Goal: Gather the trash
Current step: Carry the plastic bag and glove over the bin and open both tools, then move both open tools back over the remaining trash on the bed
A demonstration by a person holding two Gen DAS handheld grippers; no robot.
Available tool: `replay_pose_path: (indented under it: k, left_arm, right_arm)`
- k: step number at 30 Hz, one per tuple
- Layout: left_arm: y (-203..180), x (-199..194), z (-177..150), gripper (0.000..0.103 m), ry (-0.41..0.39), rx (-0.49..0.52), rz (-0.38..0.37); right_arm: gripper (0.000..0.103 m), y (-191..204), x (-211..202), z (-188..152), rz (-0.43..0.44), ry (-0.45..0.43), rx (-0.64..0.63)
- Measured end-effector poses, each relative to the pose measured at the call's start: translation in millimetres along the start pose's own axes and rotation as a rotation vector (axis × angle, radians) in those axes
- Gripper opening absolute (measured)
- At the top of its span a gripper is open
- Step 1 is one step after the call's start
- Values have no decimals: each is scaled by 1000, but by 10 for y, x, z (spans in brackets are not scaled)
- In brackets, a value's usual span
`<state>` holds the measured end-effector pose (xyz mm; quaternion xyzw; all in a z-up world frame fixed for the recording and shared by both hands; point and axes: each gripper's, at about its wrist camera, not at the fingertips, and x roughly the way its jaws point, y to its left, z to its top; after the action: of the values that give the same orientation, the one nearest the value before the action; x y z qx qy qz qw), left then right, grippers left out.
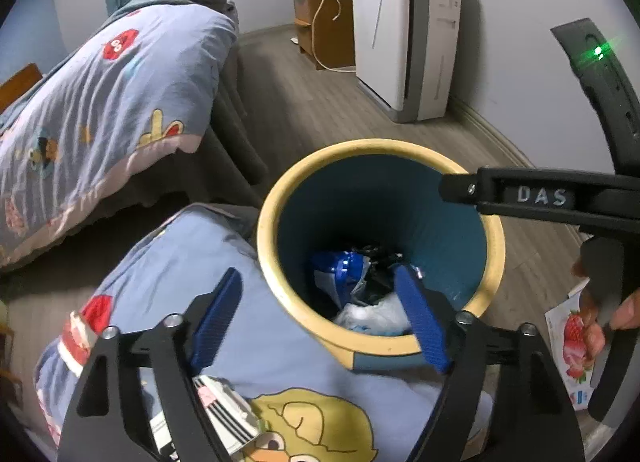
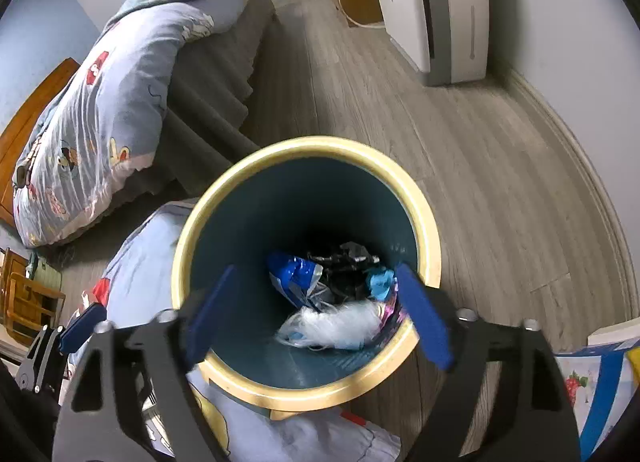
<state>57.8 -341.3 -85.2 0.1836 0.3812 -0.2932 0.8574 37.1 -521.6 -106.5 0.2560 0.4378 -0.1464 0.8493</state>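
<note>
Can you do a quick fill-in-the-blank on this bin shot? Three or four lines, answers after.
1. The bin has a blue inside and a ____ rim.
2. The right gripper hovers over the bin with its jaws ____.
3. The carton on the floor by the bin shows a picture of a ____.
4. The shiny wrapper inside the bin is ____ and silver.

Missing words: yellow; open; strawberry; blue
</note>
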Motion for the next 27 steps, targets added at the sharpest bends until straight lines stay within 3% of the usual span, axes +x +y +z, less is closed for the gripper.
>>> replay_pose_path:
  k: [2,14,27]
  left_arm:
    - [28,-52,-19,89,-10,6,15]
    - [447,-499,-241,94,-42,-10,90]
    - [1447,-1077,-642,95,-68,-218,183]
  right_arm:
    - [98,34,-41,8,-1,-12,-6]
    - [97,335,-141,-41,5,-25,0]
    - [97,1231,80,-365,71,39,-141]
